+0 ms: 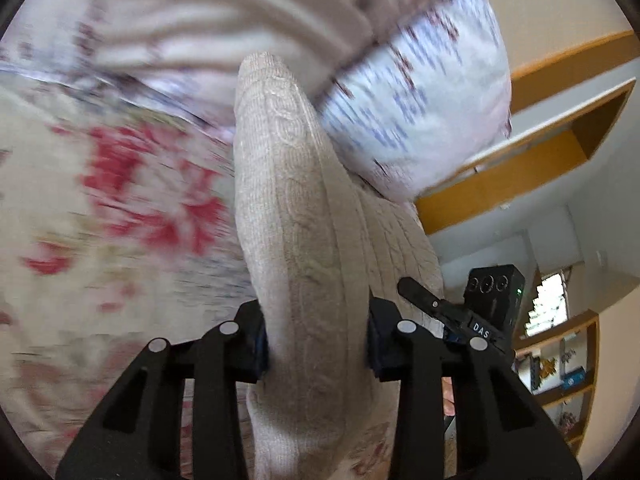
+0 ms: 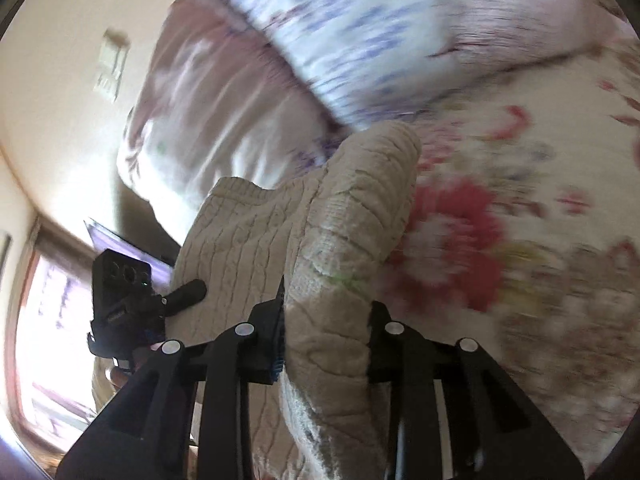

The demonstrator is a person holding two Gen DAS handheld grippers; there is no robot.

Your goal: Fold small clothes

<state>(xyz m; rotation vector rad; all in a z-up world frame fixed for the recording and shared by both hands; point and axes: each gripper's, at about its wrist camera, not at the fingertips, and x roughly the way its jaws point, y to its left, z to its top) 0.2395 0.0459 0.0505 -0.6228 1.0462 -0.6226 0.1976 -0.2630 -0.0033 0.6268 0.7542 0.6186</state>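
A beige cable-knit sweater [image 1: 292,208] hangs lifted above the floral bedspread [image 1: 120,200]. My left gripper [image 1: 316,344] is shut on a thick fold of it, which rises between the jaws. My right gripper [image 2: 326,340] is shut on another fold of the same sweater [image 2: 352,216], which bulges up between its jaws. The right gripper's body shows at the lower right of the left wrist view [image 1: 492,300]. The left gripper's body shows at the lower left of the right wrist view [image 2: 120,292]. The background is motion-blurred.
A pillow with a blue and purple print [image 1: 416,96] lies just beyond the sweater, and also shows in the right wrist view [image 2: 360,28]. A pale blanket [image 1: 200,8] is bunched behind it. Wooden shelves [image 1: 560,128] stand to the right. A window [image 2: 52,312] is at the left.
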